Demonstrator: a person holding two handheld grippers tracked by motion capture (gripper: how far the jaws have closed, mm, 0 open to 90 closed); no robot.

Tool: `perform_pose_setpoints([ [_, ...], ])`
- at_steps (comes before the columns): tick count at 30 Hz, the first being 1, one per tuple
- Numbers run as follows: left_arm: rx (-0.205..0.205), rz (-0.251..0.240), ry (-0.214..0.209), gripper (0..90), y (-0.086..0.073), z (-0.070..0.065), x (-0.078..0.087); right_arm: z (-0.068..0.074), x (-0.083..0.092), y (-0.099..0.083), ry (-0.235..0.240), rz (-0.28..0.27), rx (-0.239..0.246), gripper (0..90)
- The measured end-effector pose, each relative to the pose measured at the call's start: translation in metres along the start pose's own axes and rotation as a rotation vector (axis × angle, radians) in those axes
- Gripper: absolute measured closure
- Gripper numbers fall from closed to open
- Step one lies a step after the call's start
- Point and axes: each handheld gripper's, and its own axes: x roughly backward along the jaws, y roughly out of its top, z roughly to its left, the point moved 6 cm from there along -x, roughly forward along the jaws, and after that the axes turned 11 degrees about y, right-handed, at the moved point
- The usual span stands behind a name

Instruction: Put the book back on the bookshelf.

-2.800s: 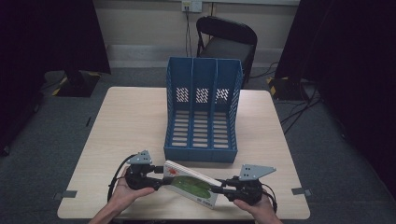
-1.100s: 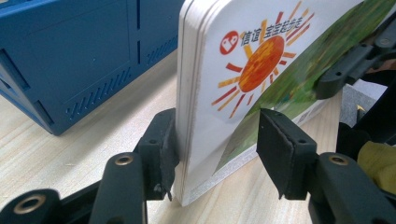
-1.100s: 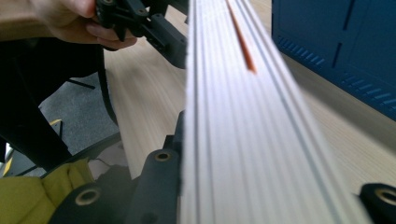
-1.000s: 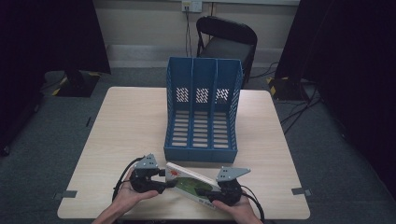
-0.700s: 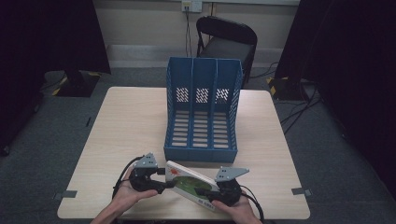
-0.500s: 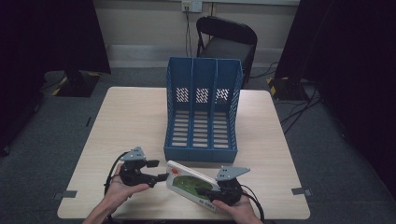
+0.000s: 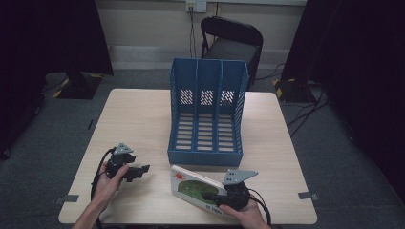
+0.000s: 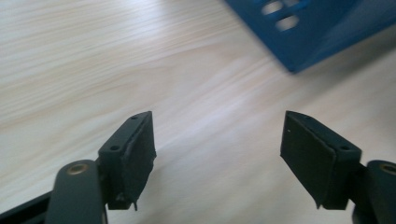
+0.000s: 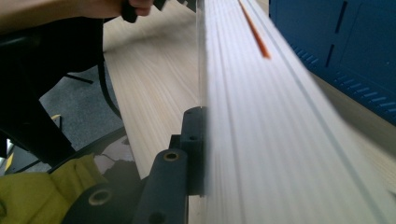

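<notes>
Blue slotted plastic file rack (image 7: 207,114); pale wood-grain tabletop (image 7: 138,114); white book with green and orange cover (image 7: 196,187); black tongs (image 8: 219,154).

A pale wooden table (image 7: 143,119) stands on grey carpet (image 7: 43,157). At top centre a black folding chair (image 7: 232,40) faces a cream wall (image 7: 143,21); dark curtains (image 7: 363,57) fill both upper corners.

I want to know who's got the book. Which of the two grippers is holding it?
The right gripper is clamped on the book. The left gripper is open over bare table, apart from the book.
</notes>
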Motion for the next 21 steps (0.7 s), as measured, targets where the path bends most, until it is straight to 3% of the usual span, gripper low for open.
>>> perform_pose_setpoints([
  [2,-0.025,-0.003,0.045,23.9,-0.002,0.003,-0.004,0.001,0.001,0.001,0.002,-0.005,0.0,76.5],
  [8,-0.035,0.025,0.096,22.3,-0.009,0.006,-0.012,0.003,0.008,0.006,0.003,-0.019,0.009,76.6],
  [10,-0.015,0.021,0.094,22.0,-0.011,0.007,-0.015,0.005,0.01,0.008,0.003,-0.027,0.013,76.5],
  [12,-0.013,0.035,0.09,20.3,-0.013,0.007,-0.016,0.006,0.013,0.011,-0.002,-0.038,0.01,76.5],
  [16,-0.021,0.019,0.097,18.3,-0.014,0.006,-0.018,0.006,0.018,0.014,-0.006,-0.054,0.009,76.5],
  [18,-0.045,-0.04,0.086,14.7,-0.016,0.007,-0.021,0.007,0.021,0.016,0.002,-0.061,0.007,76.5],
  [21,-0.047,-0.055,0.082,14.2,-0.016,0.007,-0.022,0.01,0.024,0.019,0.005,-0.059,0.018,76.5],
])
